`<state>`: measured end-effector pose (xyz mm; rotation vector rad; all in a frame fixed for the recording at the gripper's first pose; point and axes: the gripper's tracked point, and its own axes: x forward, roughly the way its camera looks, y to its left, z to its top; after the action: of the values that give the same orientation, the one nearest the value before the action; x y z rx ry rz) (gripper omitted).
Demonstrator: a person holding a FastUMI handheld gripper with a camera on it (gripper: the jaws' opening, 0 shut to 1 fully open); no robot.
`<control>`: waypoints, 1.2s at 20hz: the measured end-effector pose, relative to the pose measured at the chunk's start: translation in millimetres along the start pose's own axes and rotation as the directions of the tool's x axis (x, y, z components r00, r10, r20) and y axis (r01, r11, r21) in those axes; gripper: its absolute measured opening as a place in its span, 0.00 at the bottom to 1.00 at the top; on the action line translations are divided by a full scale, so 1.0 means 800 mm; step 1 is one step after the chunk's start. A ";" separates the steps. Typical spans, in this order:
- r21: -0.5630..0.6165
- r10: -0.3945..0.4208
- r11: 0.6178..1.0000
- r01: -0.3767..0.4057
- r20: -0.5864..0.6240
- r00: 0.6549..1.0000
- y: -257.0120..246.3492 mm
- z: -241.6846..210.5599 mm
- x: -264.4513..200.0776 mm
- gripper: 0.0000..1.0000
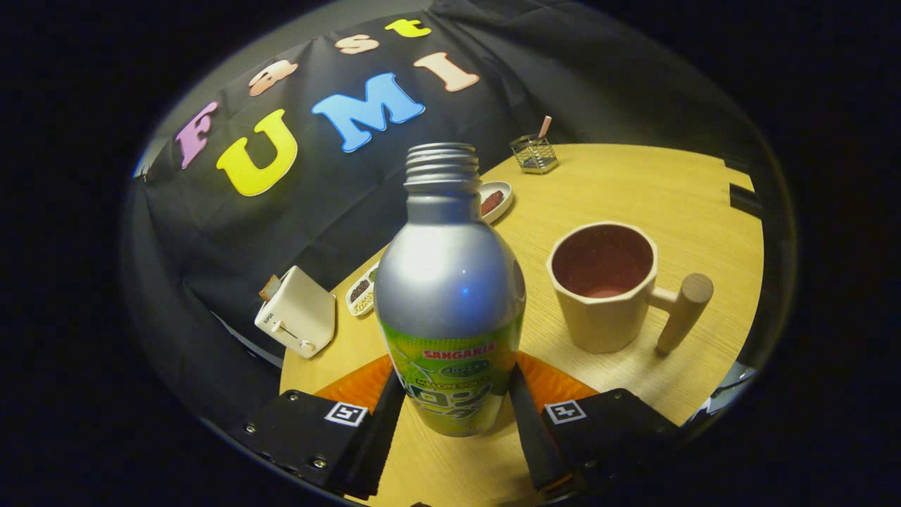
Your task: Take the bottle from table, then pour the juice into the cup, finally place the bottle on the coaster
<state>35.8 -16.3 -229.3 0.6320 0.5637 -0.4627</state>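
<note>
Silver aluminium bottle (450, 296), cap off and threaded neck exposed, stands upright between the two fingers of the gripper (456, 408). Each finger lies against the green label on its side of the bottle, so the gripper is pinching the bottle low on its body. The bottle's base sits over an orange coaster (556, 384), most of which is hidden by the bottle and the fingers; whether the base rests on the coaster or hangs just above it cannot be told.

The wooden table (633, 190) carries the rest. A cream cup (605, 285) with a dark red interior and a peg handle stands just beside the bottle, toward the table's right edge; no liquid level can be made out inside. At the left edge sits a white toaster (297, 313) with a slice in it, next to a divided snack dish (362, 290). Behind the bottle neck, a small saucer (497, 198) is partly covered. Near the far edge stands a wire holder (533, 153), its contents too small to identify
</note>
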 end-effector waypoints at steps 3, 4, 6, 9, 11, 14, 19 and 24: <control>-0.069 -0.009 0.998 0.013 0.059 0.998 0.011 0.014 0.010 0.77; -0.092 -0.009 0.996 0.016 0.075 0.997 0.014 0.019 0.016 0.77; -0.141 -0.015 0.990 0.030 0.106 0.994 0.022 0.027 0.026 0.76; -0.218 -0.020 0.975 0.050 0.137 0.990 0.035 0.036 0.044 0.77; -0.276 -0.017 0.960 0.056 0.145 0.989 0.045 0.039 0.059 0.76; -0.355 -0.010 0.933 0.062 0.147 0.989 0.055 0.044 0.082 0.77; -0.411 -0.006 0.909 0.074 0.164 0.986 0.061 0.058 0.120 0.77; -0.426 -0.011 0.901 0.088 0.179 0.984 0.056 0.072 0.153 0.77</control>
<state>172.7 -50.2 -247.4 0.1480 0.4962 -0.4174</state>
